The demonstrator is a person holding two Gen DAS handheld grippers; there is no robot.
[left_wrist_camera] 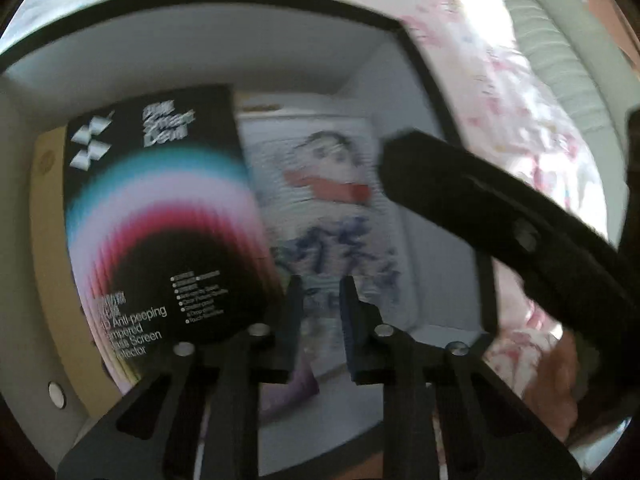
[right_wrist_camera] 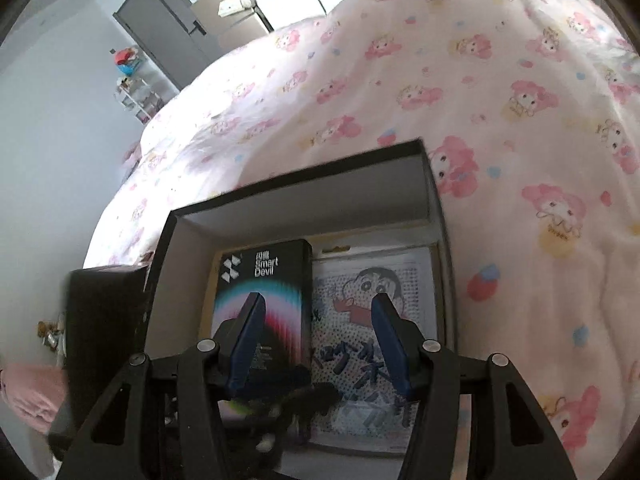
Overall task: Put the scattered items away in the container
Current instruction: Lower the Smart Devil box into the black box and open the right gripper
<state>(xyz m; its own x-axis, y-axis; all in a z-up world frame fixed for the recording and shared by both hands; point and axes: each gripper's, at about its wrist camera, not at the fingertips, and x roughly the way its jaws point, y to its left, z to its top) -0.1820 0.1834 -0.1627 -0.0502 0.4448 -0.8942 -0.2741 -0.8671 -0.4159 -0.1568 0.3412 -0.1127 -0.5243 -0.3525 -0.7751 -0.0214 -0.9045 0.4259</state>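
Hovering over the container [right_wrist_camera: 434, 184], both grippers point down into it. Left gripper [left_wrist_camera: 320, 304]: jaws narrow, nothing visible between them, so empty as far as the blurred view shows. Right gripper [right_wrist_camera: 316, 340]: jaws wide, empty, above the seam between the two items. Black screen-protector box [right_wrist_camera: 266, 300] lies against the container's left wall, long axis running near edge to far edge. Cartoon packet [right_wrist_camera: 372, 340] lies just beside it toward the right wall, same axis. Count: one box, one packet, both inside. Bedspread [right_wrist_camera: 500, 100] beyond the far edge: no loose items visible.
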